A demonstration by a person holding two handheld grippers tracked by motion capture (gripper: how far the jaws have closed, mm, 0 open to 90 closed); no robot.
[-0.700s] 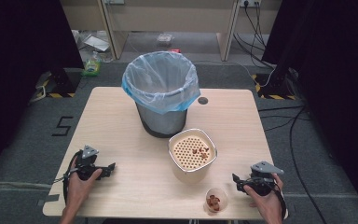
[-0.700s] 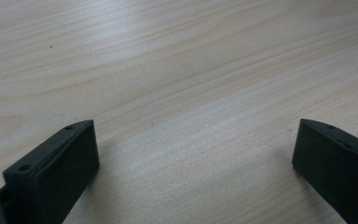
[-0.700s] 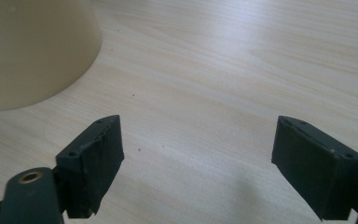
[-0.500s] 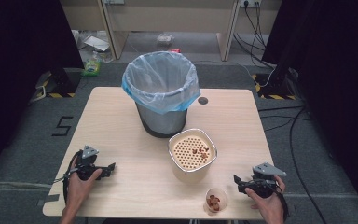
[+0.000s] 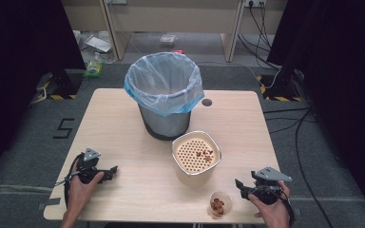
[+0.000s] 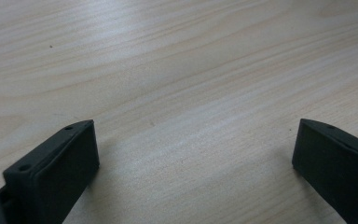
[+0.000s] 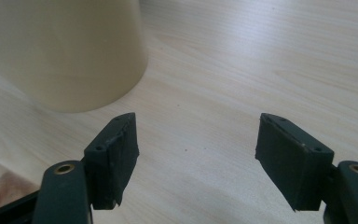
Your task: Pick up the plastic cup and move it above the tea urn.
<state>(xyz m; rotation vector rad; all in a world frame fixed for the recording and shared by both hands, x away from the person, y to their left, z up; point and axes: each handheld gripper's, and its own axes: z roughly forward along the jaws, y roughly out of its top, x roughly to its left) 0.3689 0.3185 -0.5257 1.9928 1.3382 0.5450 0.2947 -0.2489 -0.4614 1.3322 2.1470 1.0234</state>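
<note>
Wooden table point(image 5: 123, 123) seen from above, with a cream container point(image 5: 196, 161) capped by a perforated lid taken as the landmark. A grey bin point(image 5: 164, 97) lined with a pale blue bag is set just behind the container. A small clear cup point(image 5: 220, 203) holding brown pieces is placed near the container's front right corner. The right gripper point(image 5: 240, 184) is held just right of the cup, its jaws spread wide over bare wood; the container's wall point(image 7: 65, 51) is seen ahead of them. The left gripper point(image 5: 113, 169) is rested well left of the container, jaws likewise apart and empty. Compared with the earlier frames, the right gripper is shown slightly nearer the table's front edge; everything else is unchanged.
</note>
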